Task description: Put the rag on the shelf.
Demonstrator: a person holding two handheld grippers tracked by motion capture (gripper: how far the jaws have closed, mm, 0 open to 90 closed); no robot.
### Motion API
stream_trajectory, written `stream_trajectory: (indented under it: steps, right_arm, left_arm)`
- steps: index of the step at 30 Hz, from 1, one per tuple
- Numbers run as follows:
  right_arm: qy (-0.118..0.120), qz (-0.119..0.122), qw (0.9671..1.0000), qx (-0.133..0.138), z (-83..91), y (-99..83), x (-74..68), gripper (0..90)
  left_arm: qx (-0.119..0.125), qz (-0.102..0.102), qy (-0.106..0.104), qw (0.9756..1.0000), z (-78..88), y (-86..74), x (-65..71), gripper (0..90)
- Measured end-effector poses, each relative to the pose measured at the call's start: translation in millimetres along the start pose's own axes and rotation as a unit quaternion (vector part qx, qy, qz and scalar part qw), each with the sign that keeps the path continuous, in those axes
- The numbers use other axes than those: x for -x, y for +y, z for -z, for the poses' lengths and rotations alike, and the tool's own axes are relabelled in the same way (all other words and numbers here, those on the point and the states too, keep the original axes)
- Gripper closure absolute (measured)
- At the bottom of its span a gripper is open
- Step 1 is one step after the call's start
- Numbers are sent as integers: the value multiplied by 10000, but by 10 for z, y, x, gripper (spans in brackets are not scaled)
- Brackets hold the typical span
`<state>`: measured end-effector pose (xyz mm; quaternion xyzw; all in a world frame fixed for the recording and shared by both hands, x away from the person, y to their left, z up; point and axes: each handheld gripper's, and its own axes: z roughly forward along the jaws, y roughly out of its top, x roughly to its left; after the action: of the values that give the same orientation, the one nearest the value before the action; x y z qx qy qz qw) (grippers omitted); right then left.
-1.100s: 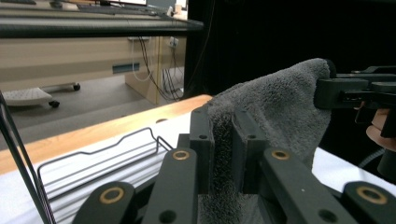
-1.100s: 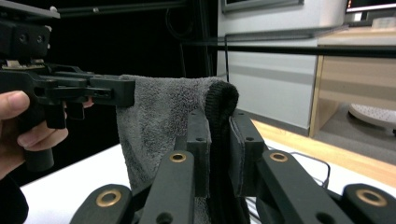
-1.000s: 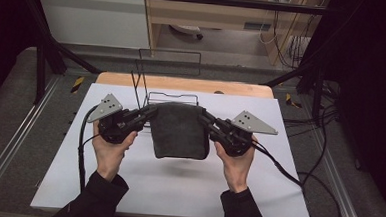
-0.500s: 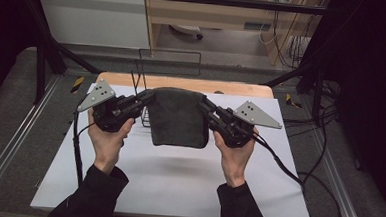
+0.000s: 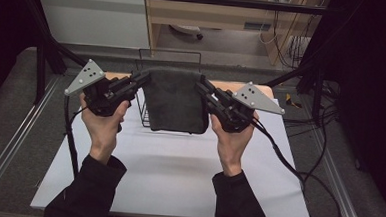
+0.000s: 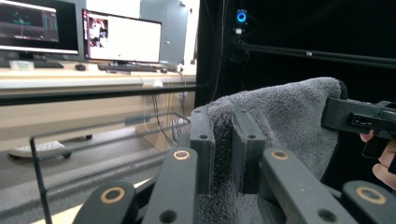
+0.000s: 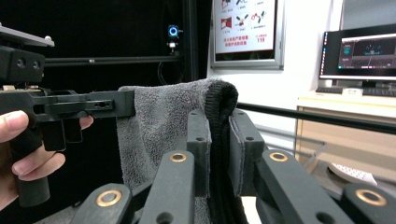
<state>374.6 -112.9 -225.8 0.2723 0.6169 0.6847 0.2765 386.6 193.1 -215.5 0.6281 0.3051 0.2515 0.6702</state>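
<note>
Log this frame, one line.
left gripper: shut on towel | right gripper: shut on towel | towel: held up, hanging | wire rack: behind towel

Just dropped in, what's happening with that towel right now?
A person holds a dark grey towel up off the white table, one top corner in each gripper. The left gripper and the right gripper are both shut on the towel's upper edge, so it hangs spread between them. It hangs in front of a black wire rack at the far side of the table.
</note>
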Motion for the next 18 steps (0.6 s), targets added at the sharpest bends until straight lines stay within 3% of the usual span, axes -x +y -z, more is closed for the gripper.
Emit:
stream_trajectory:
  steps: [18]
  right_arm:
    - [-39,245,9994,236,-312,430,-63,809]
  left_arm:
    - [477,66,145,9987,6,420,-159,805]
